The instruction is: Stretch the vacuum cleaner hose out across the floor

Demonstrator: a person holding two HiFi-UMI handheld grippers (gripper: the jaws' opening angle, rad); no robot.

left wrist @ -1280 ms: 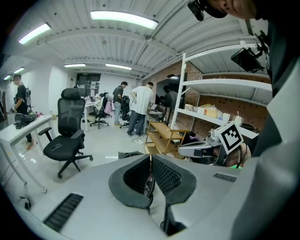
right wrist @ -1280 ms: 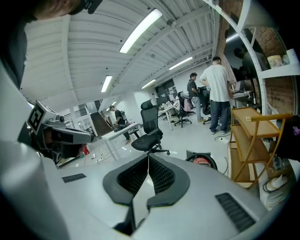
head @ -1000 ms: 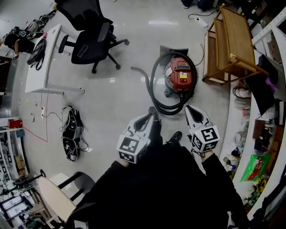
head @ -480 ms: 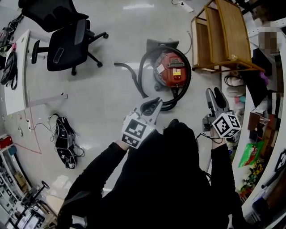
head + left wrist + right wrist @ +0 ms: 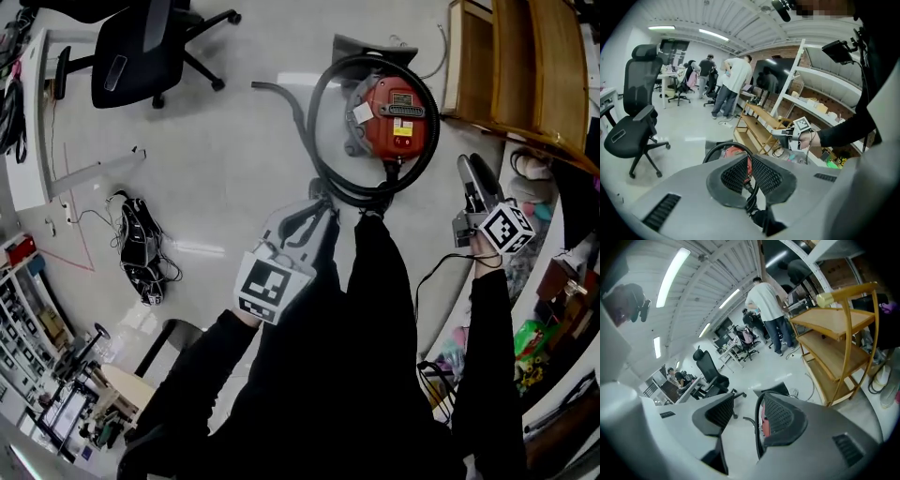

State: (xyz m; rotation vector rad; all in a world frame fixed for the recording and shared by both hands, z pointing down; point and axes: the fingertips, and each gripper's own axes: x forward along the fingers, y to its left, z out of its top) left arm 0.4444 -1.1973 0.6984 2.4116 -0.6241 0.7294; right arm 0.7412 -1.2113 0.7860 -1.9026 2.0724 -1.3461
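The red vacuum cleaner (image 5: 398, 117) stands on the floor with its black hose (image 5: 311, 141) coiled in a loop around it. The hose's free end (image 5: 270, 88) lies to the left. My left gripper (image 5: 314, 211) is shut and empty, its tips just short of the loop's near side. Beyond its closed tips in the left gripper view (image 5: 750, 171) I see the hose (image 5: 723, 146). My right gripper (image 5: 472, 173) hovers right of the vacuum. Its jaws have just been opening, and nothing lies between them (image 5: 747, 416). The hose (image 5: 758, 427) shows past them.
A black office chair (image 5: 141, 47) and a white table (image 5: 28, 122) are at the far left. A black bag with cables (image 5: 141, 248) lies on the floor. A wooden shelf unit (image 5: 525, 66) stands close to the vacuum's right. People (image 5: 736, 79) stand far back.
Both grippers have come down and forward toward the vacuum, which now sits nearer in view. The right gripper has rolled onto its side and its jaws have parted.
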